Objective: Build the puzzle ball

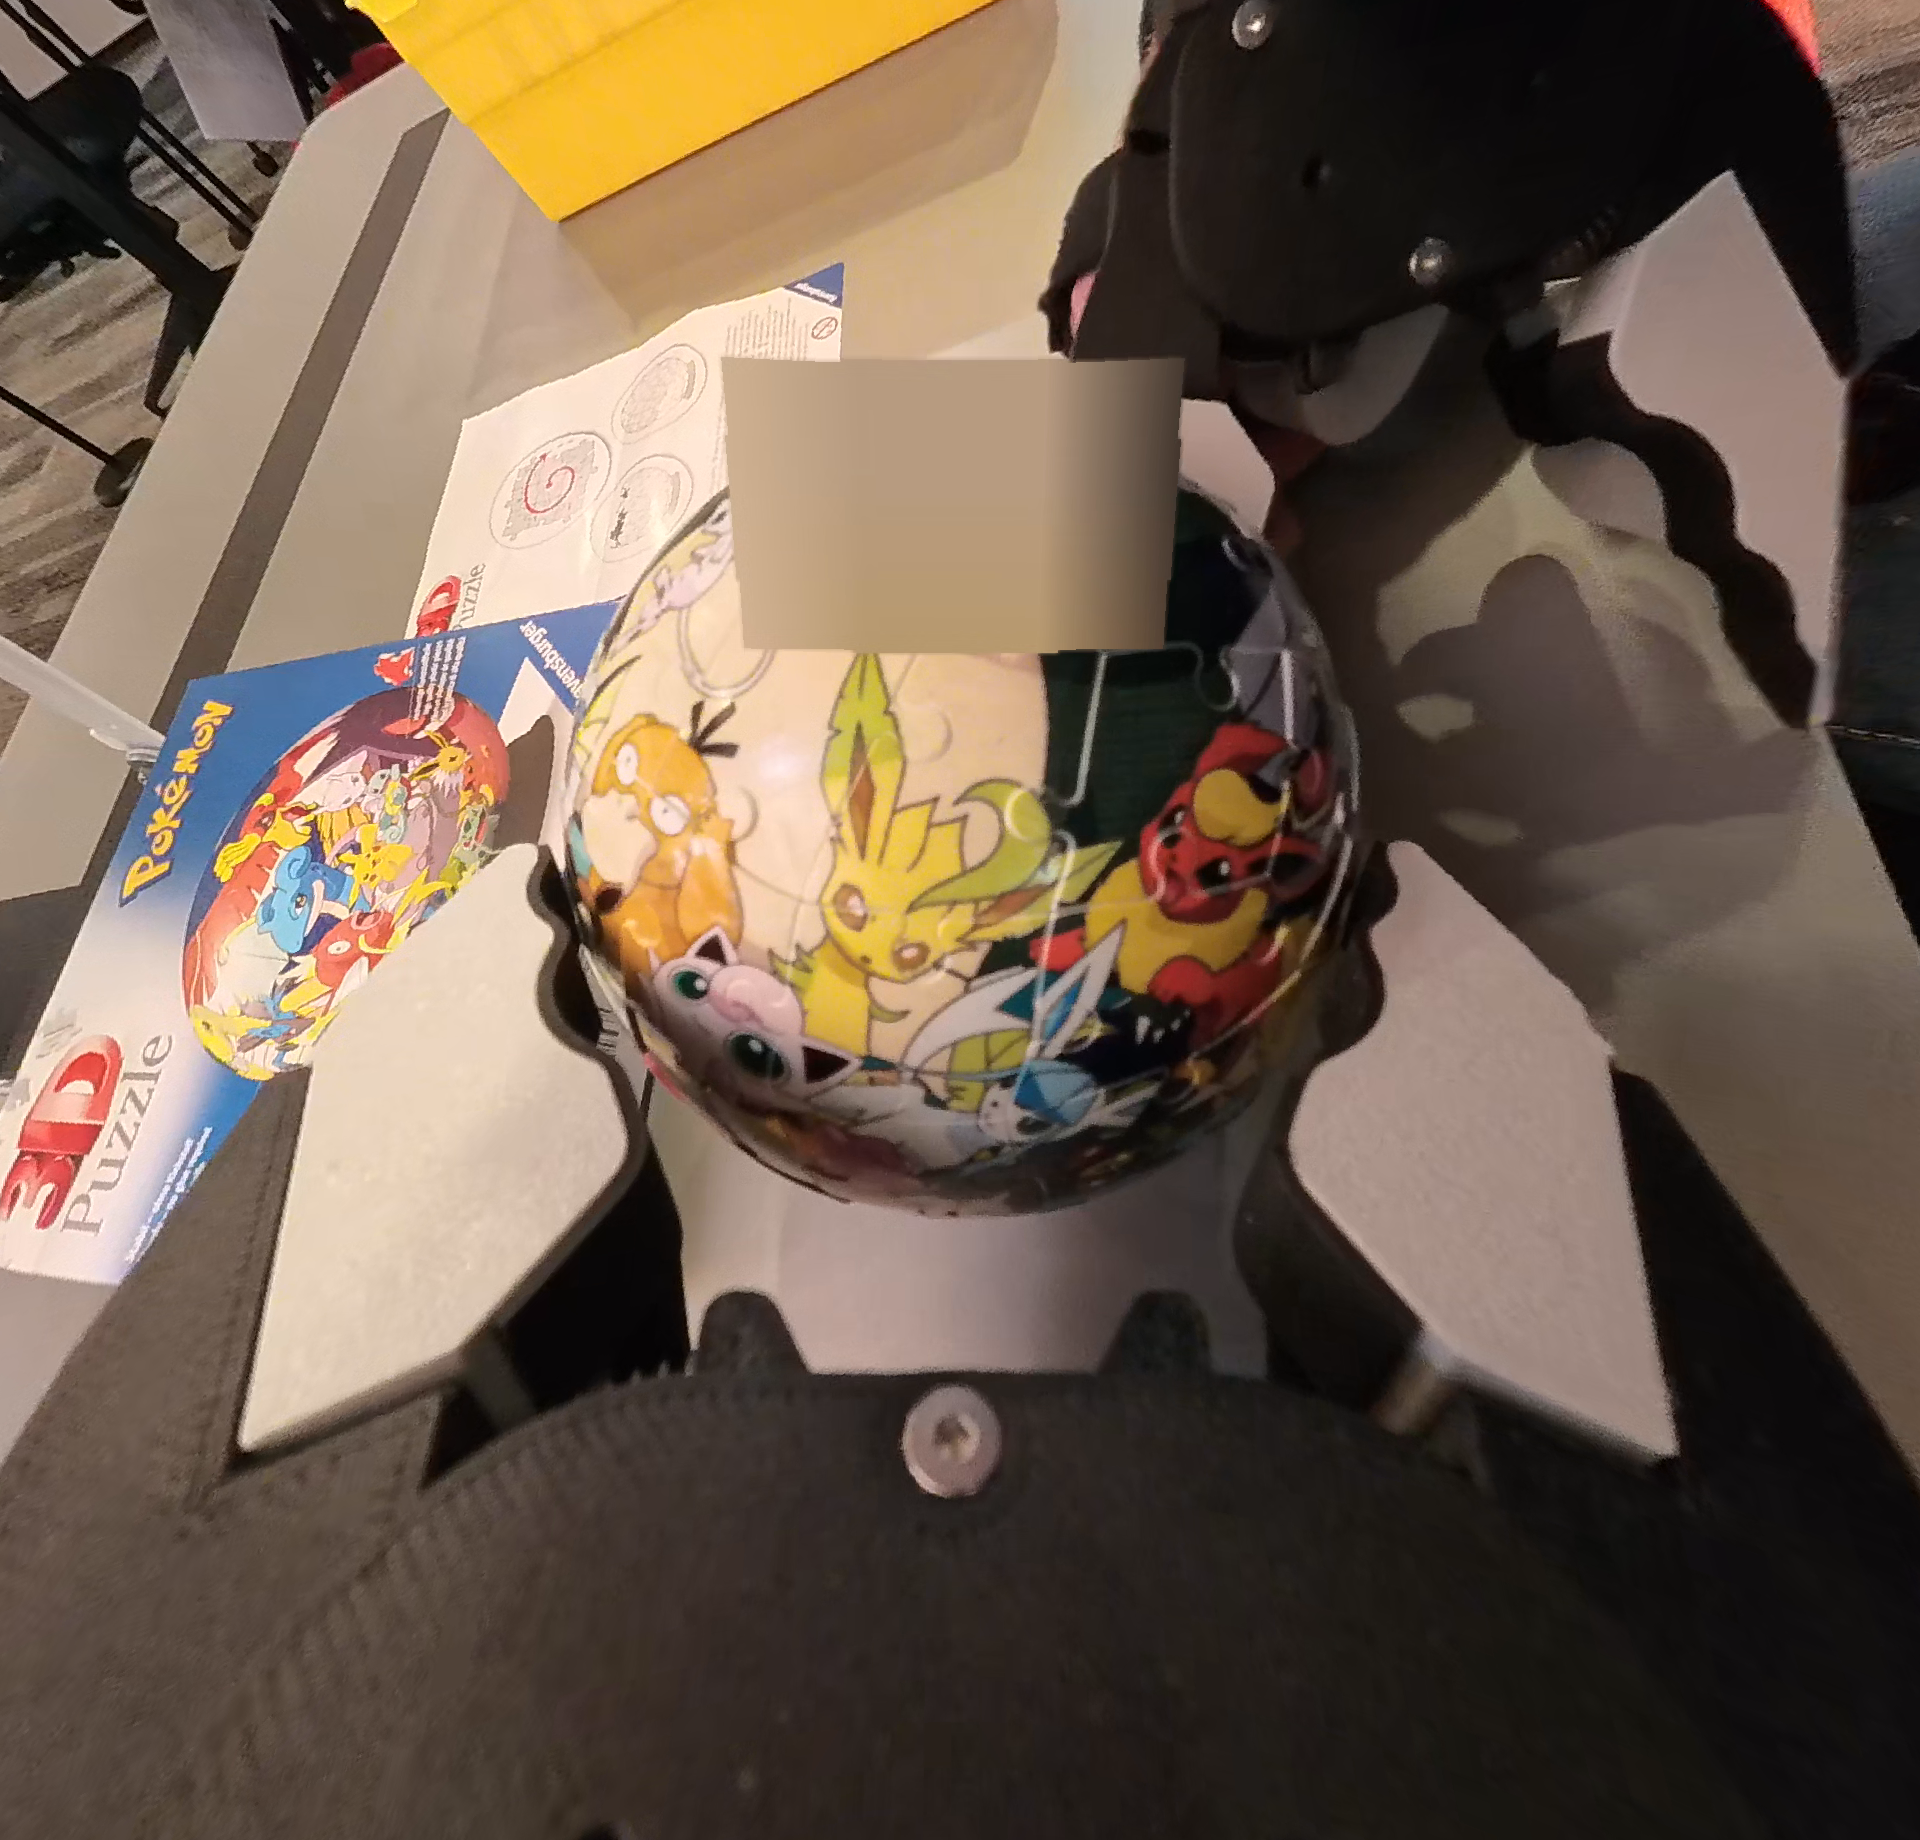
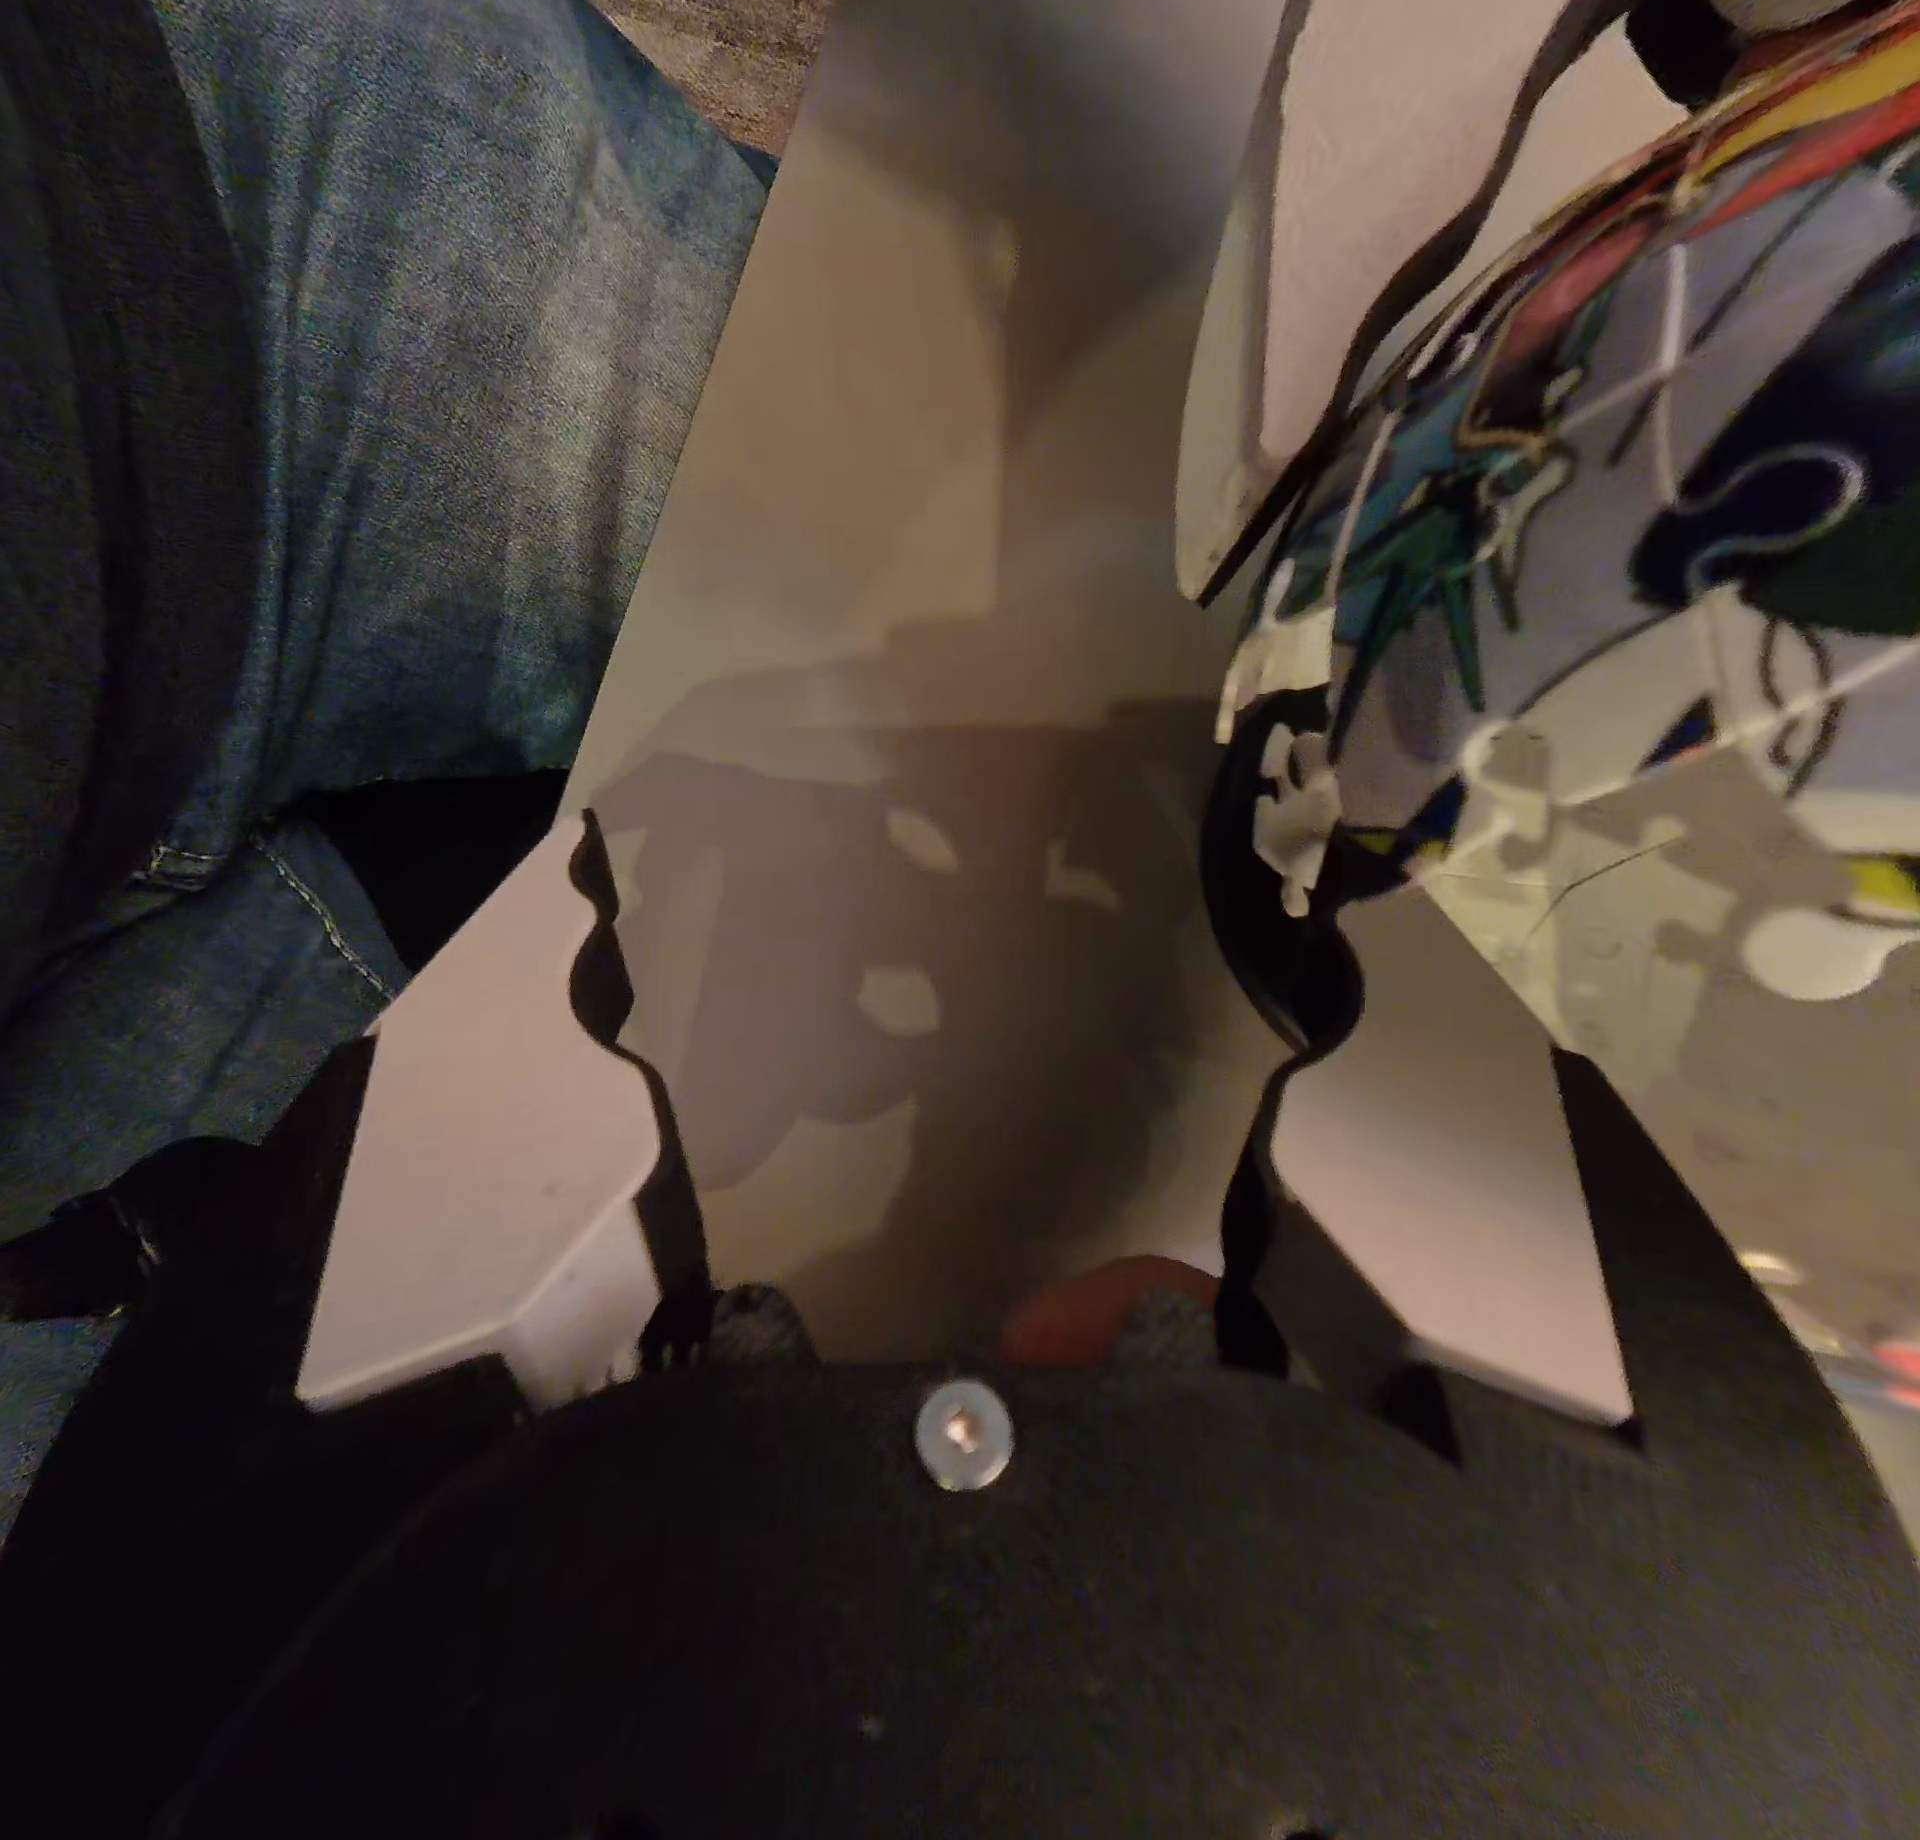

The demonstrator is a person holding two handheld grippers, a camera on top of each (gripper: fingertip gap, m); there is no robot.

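Surface: grey table (image 1: 343, 356), edged by a dark strip on its left side; patterned carpet and dark chair legs beyond it.
Yellow bin (image 1: 686, 34): far end of the table, standing on a pale block.
Left gripper (image 1: 961, 969): black body with pale finger plates — jaws clamped on either side of the puzzle ball, touching it at its widest part.
Right gripper (image 2: 951, 949): jaws apart with only table showing between them; in the left wrist view it hangs above and to the right of the ball (image 1: 1351, 232).
Puzzle ball (image 1: 956, 855): cartoon-printed sphere held between the left fingers above the table; an opening in its upper right shows the dark inside. It fills the upper right corner of the right wrist view (image 2: 1662, 543), just beside the right finger.
Blue leaflet (image 1: 239, 886): flat on the table, left of the ball.
White instruction sheet (image 1: 582, 471): behind the leaflet — partly tucked under it.
Denim fabric (image 2: 291, 440): a person's clothing, off the table edge.
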